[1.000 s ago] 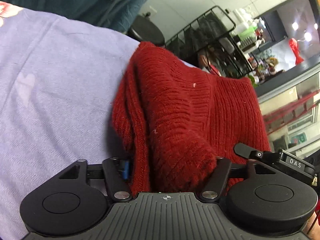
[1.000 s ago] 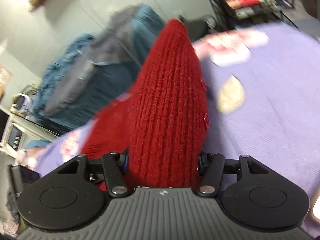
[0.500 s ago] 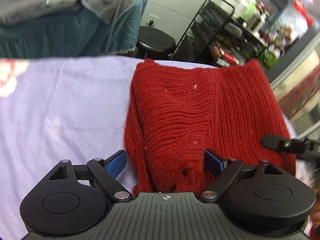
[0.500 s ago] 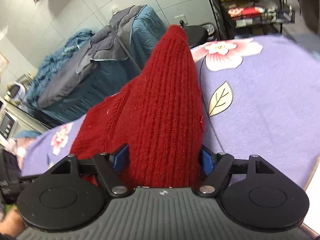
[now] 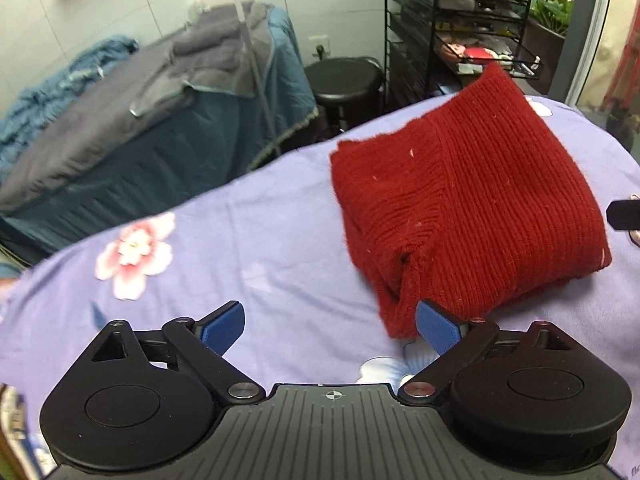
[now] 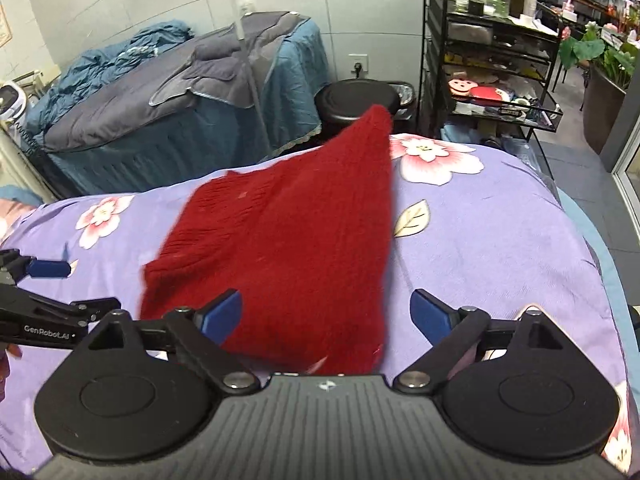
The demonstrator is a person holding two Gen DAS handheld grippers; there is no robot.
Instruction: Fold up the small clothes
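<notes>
The red knit sweater (image 5: 472, 208) lies folded into a compact block on the surface (image 5: 256, 240), which is covered by a lavender floral sheet. In the left wrist view, the sweater sits ahead and to the right of the left hand-held gripper (image 5: 330, 326). The jaws of this hand-held gripper are spread wide, and nothing is between them. The right blue pad (image 5: 436, 326) is just beside the near corner of the sweater; contact cannot be confirmed.

In the right wrist view, the sweater (image 6: 296, 240) extends from the right hand-held gripper (image 6: 326, 314) toward the far edge of the surface (image 6: 500, 248). The jaws are spread wide. The near edge of the sweater lies between the 2 pads and is not clamped. The left pad (image 6: 222, 314) overlaps the knit; the right pad stands apart from it.

A black stool (image 6: 360, 100) stands beyond the surface.
</notes>
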